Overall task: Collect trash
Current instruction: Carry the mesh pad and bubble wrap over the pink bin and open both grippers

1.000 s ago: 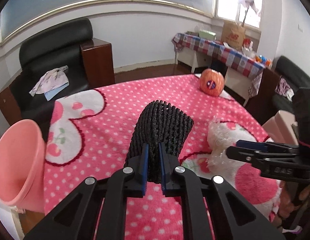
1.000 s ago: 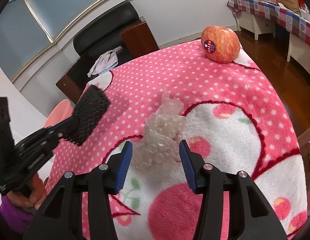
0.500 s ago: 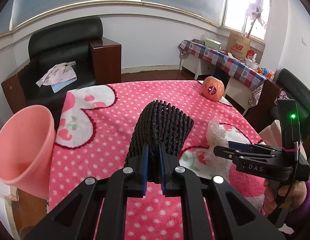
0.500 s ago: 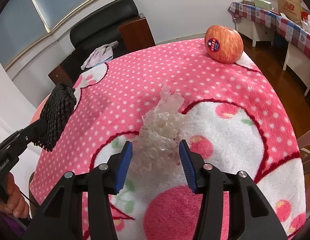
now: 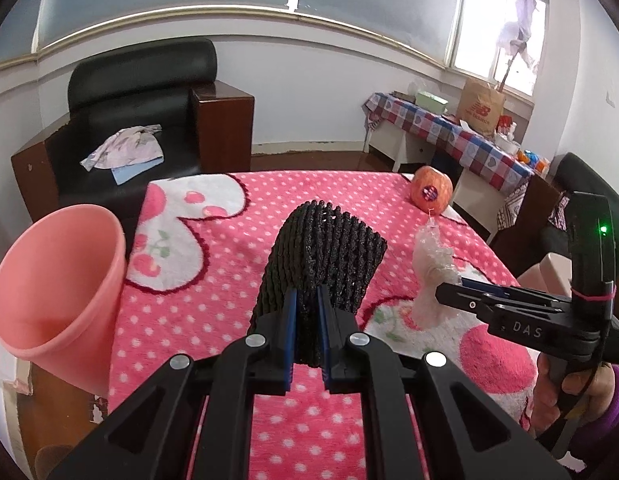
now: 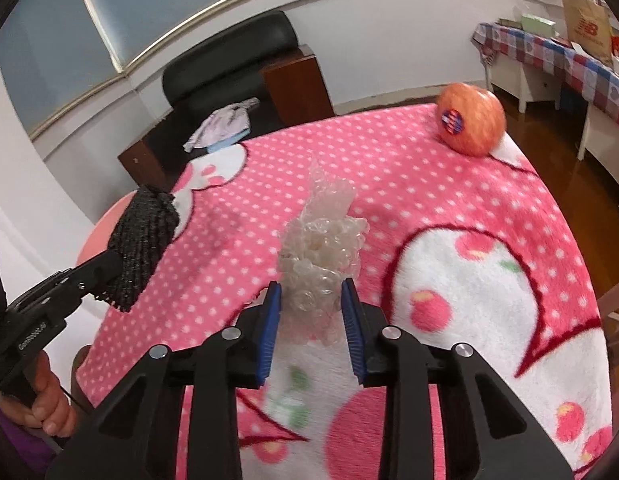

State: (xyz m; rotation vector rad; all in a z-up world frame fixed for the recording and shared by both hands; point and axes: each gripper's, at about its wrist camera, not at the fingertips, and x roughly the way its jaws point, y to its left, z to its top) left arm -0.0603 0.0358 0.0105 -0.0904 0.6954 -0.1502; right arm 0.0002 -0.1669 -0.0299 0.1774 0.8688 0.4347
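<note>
My left gripper (image 5: 307,300) is shut on a black foam net sleeve (image 5: 325,248), which it holds above the pink dotted blanket (image 5: 229,280). The same net (image 6: 143,248) shows at the left of the right wrist view. A crumpled piece of clear bubble wrap (image 6: 323,240) stands upright between the blue pads of my right gripper (image 6: 311,292). Its jaws are closing and the pads press on the wrap. From the left wrist view the wrap (image 5: 431,256) sticks up from the right gripper's tip (image 5: 441,290). A pink bin (image 5: 57,280) leans at the table's left edge.
A stickered apple (image 6: 469,124) sits at the blanket's far right corner. A black armchair (image 5: 141,120) with clothes on it stands behind the table. A checkered side table (image 5: 449,128) with a paper bag is at the back right. A person's hand (image 6: 49,404) holds the left gripper.
The right jaws have narrowed onto the bubble wrap, which now stands taller and squeezed. The left gripper with the net has shifted, bringing the pink bin further into view.
</note>
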